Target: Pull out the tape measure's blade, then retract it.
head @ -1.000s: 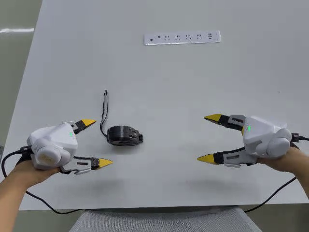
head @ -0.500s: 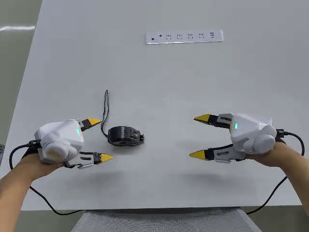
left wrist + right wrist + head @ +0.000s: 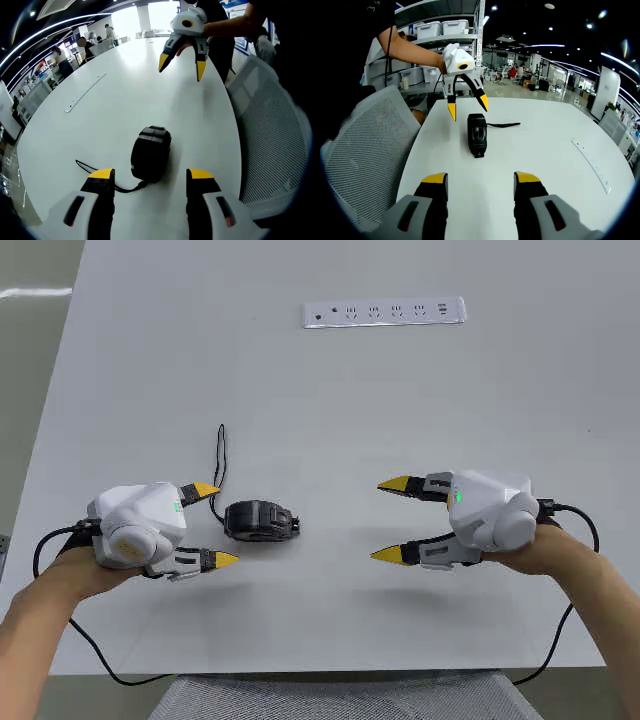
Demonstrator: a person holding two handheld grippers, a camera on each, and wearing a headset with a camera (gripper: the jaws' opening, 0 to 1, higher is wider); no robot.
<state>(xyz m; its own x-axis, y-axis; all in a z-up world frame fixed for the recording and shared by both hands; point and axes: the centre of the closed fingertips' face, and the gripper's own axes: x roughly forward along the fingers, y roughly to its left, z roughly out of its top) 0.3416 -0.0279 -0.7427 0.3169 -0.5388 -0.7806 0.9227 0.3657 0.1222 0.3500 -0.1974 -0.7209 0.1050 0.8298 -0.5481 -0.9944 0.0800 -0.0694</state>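
A black tape measure [image 3: 258, 521] lies on the white table [image 3: 330, 410], its thin black wrist strap [image 3: 217, 468] trailing away from me. My left gripper [image 3: 214, 524] is open just left of it, yellow fingertips [image 3: 224, 560] either side of its near end without touching. In the left gripper view the tape measure [image 3: 151, 152] sits just ahead of the open jaws. My right gripper [image 3: 393, 520] is open well to the right, pointing at it. The right gripper view has the tape measure [image 3: 477, 130] straight ahead at some distance, with the left gripper [image 3: 467, 106] behind it.
A white power strip [image 3: 385, 312] lies at the far side of the table. A grey mesh chair [image 3: 330, 695] sits at the table's near edge. Black cables [image 3: 570, 630] trail from both grippers over that edge.
Both grippers have moved inward toward the tape measure: the left a little to the right, the right clearly leftward. The tape measure has not moved.
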